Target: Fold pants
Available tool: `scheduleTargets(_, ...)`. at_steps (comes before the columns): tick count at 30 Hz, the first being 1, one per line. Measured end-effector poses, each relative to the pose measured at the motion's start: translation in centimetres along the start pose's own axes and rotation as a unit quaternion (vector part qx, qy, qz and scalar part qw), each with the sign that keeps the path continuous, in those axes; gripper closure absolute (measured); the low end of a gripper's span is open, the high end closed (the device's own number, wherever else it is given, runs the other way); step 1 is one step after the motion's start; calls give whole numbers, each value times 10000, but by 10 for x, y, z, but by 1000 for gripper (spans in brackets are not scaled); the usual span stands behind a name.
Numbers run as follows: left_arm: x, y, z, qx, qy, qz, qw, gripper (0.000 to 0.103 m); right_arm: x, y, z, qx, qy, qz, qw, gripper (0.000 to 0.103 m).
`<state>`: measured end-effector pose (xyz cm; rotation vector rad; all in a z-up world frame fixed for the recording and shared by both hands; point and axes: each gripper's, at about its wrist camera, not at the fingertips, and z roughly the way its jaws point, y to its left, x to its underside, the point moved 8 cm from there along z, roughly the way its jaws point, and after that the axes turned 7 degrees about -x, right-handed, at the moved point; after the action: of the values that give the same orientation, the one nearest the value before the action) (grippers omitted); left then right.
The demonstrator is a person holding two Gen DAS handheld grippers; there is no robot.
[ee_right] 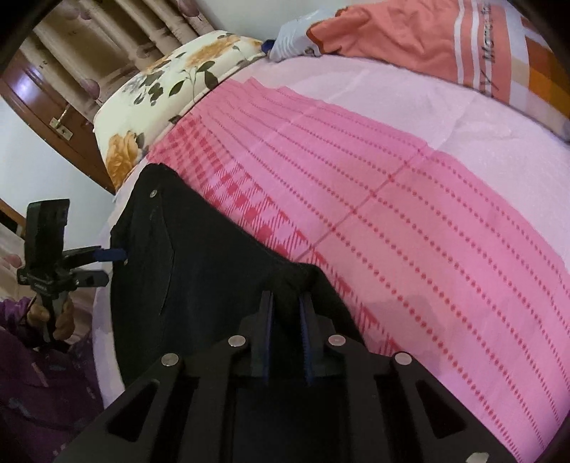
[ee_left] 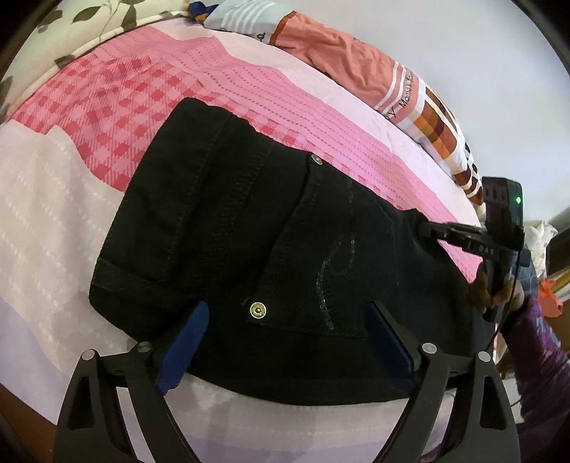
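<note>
Jaws of our left gripper stand wide open, one blue pad at each side of the near edge of the pants; the cloth lies between them, but nothing is pinched. A brass rivet at a pocket corner sits just beyond the open fingers. Our right gripper has its jaws nearly together, with a bunch of black cloth from the pants squeezed between the blue pads. In the left wrist view, the right gripper reaches the right end of the pants.

The pants are black, folded into a compact pile, and they lie on the pink sheet of the bed, at its near side. A second rivet shows farther on the pocket. At the far edge lies an orange blanket, and to the far left a flowered pillow. Behind it hang brown curtains.
</note>
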<state>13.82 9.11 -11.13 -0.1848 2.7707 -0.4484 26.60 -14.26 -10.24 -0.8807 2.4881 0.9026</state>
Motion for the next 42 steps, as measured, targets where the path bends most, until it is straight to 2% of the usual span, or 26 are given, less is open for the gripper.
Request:
scheduleTargets(5, 3, 0, 0, -8, -49, 87, 9999, 13, -7, -8, 2, 459, -334, -8, 9984, 95)
scheduleTargets(7, 4, 1, 0, 4, -63, 106, 9999, 13, -6, -16, 4, 458, -435, 164, 9979, 95)
scheduleTargets(15, 3, -1, -1, 33, -146, 205, 9997, 13, -8, -19, 1, 628, -666, 104, 9957, 96)
scheduleTargets(21, 1, -1, 1, 37, -149, 137, 9998, 12, -16, -17, -33, 834, -1373, 491, 9858, 94)
scheduleTargets(23, -1, 1, 1, 134, -147, 16, 9998, 12, -16, -3, -39, 717, -1453, 422, 9859, 94)
scheduleTargets(26, -2, 2, 0, 242, -143, -90, 9996, 11, -10, 28, -33, 388, -1295, 84, 9908, 92)
scheduleTargets(28, -2, 3, -1, 277, -168, -109, 9994, 11, -4, 24, -15, 680, -946, 48, 9932, 92)
scheduleTargets(29, -2, 3, -1, 282, -188, -93, 9994, 11, -1, 11, -4, 906, -771, 211, 9927, 95)
scheduleTargets(31, -1, 2, -3, 289, -212, -70, 9993, 12, 1, -8, -5, 723, -1001, 718, 9898, 102)
scheduleTargets(32, -1, 2, -5, 301, -210, -61, 9993, 12, 1, -17, -8, 690, -1134, 1016, 9859, 103)
scheduleTargets(33, 1, 3, -7, 322, -209, -63, 9992, 11, 3, -24, -10, 798, -1175, 1162, 9830, 98)
scheduleTargets(35, 3, 7, -16, 415, -209, -106, 9989, 12, 6, -29, -13, 585, -1306, 1413, 9796, 98)
scheduleTargets(37, 1, 11, -33, 471, -412, -114, 9980, 12, 5, -27, -27, 576, -1578, 1527, 9739, 89)
scheduleTargets(40, -12, 24, -63, 159, -878, 53, 9960, 11, 2, -14, -57, 469, -2036, 1571, 9652, 86)
scheduleTargets(41, -18, 34, -74, 30, -1042, 73, 9945, 11, 2, -10, -65, 387, -2143, 1607, 9627, 82)
scheduleTargets(42, -23, 41, -80, -71, -1113, 63, 9937, 11, 4, -3, -72, 252, -2227, 1637, 9607, 72)
